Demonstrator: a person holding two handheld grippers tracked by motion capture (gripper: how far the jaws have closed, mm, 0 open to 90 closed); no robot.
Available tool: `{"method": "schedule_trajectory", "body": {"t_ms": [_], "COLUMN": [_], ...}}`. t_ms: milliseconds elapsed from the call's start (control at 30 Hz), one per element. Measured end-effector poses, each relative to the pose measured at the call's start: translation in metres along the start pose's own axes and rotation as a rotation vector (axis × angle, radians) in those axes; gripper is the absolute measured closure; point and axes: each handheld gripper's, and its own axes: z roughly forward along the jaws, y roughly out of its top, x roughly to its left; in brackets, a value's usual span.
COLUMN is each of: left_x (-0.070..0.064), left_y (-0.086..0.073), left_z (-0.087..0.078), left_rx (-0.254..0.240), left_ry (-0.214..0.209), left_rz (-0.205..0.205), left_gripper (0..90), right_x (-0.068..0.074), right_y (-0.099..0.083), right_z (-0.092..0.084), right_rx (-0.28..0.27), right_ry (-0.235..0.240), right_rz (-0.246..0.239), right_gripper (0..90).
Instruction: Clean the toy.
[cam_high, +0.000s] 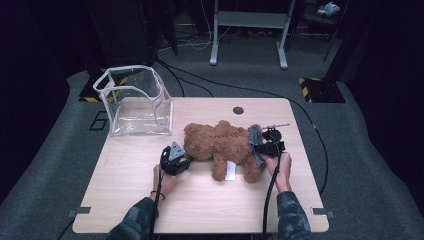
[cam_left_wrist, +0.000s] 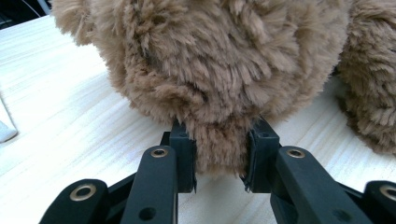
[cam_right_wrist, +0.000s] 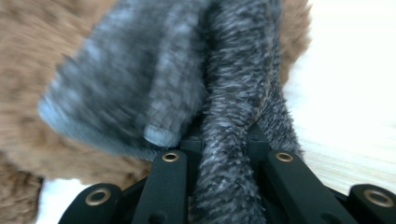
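A: Holding the teddy bear (cam_high: 220, 145) at both ends is the right start. It lies across the middle of the bench (cam_high: 200, 200), a little toward the right edge. The left gripper (cam_high: 176, 159) has its fingers (cam_left_wrist: 183, 154) closed on a tuft of brown fur at the bear's near-left end, as the left gripper view shows.

B: And the right one?

A: The right gripper (cam_high: 265, 146) has its fingers clamped on the grey scarf (cam_right_wrist: 224, 140), a fuzzy strip running straight down between them. That is cloth worn by the bear, not the bear itself.

B: So a lift might just pull the scarf loose?

A: That's my worry. I'd raise both hands together and level, slowly, so the weight doesn't hang from the scarf alone. If it starts to slide, better to set the toy down and take hold of a leg or the body instead.

B: Where would it go, do you reckon?

A: Likely the clear bag (cam_high: 135, 102) standing open at the far-left corner. Its walls look soft, so I'd bring the bear over the mouth and lower it straight in, left end first, without dragging against the rim.

B: And the white tag (cam_high: 230, 170)?

A: It sticks out toward the near edge; keep it from snagging.
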Motion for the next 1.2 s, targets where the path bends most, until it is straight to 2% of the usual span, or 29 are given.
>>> {"method": "schedule_trajectory", "body": {"t_ms": [167,200,233,300,367,433,500,533,567,633,700,767,900,967,1033,1067,1133,1167,1200], "left_x": [0.000,0.000,0.000,0.000,0.000,0.000,0.000,0.000,0.000,0.000,0.000,0.000,0.000,0.000,-0.001,-0.001,-0.001,-0.001,-0.001], "left_y": [0.000,0.000,0.000,0.000,0.000,0.000,0.000,0.000,0.000,0.000,0.000,0.000,0.000,0.000,0.000,0.000,0.000,0.000,0.000], "left_z": [0.000,0.000,0.000,0.000,0.000,0.000,0.000,0.000,0.000,0.000,0.000,0.000,0.000,0.000,0.001,0.001,0.001,0.001,0.001], "left_rx": [0.000,0.004,0.003,0.003,0.003,0.004,0.004,0.004,0.004,0.000,0.001,0.001,0.003,0.002,0.002,0.003,0.003,0.003,0.003], "left_ry": [0.000,-0.006,-0.005,-0.006,-0.006,-0.007,-0.007,-0.007,-0.007,-0.001,-0.002,-0.002,-0.008,-0.006,-0.009,-0.008,-0.008,-0.007,-0.008], "left_rz": [0.000,0.000,0.000,0.000,0.000,0.000,0.000,0.000,0.000,-0.001,0.000,-0.001,-0.001,-0.001,-0.003,-0.002,-0.002,-0.002,-0.002], "left_gripper": [69.9,69.9,69.9,69.9,69.9,69.9,69.9,69.9,69.9,69.9,69.9,69.9,69.9,69.9,69.9,69.9,69.9,69.9,69.9], "right_x": [-0.004,-0.005,-0.004,-0.004,-0.002,-0.004,-0.006,-0.005,-0.005,-0.003,-0.002,-0.001,-0.011,-0.015,-0.014,-0.017,-0.021,-0.025,-0.029], "right_y": [-0.004,-0.004,-0.004,-0.003,-0.002,0.003,0.008,0.011,0.014,0.020,0.024,0.027,0.024,0.023,0.023,0.023,0.022,0.021,0.020], "right_z": [0.017,0.020,0.022,0.024,0.020,0.009,-0.007,-0.015,-0.021,-0.025,-0.018,-0.002,0.019,0.024,0.025,0.027,0.027,0.026,0.023], "right_rx": [0.039,0.049,0.065,0.084,0.101,0.075,0.017,-0.013,-0.039,-0.061,-0.055,-0.016,0.019,0.024,0.049,0.035,0.061,0.065,0.061], "right_ry": [-0.006,-0.009,-0.022,-0.064,-0.105,-0.132,-0.128,-0.119,-0.103,-0.078,-0.055,-0.044,-0.024,-0.047,-0.100,-0.134,-0.203,-0.220,-0.222], "right_rz": [0.008,-0.005,-0.003,-0.039,-0.051,-0.058,-0.045,-0.024,-0.024,-0.014,-0.033,-0.034,0.024,0.037,0.055,0.018,0.023,0.020,0.038], "right_gripper": [76.5,76.4,76.4,76.3,76.1,76.0,76.1,76.0,76.1,76.0,76.0,76.0,76.0,76.0,76.0,76.0,76.0,75.9,75.9]}}
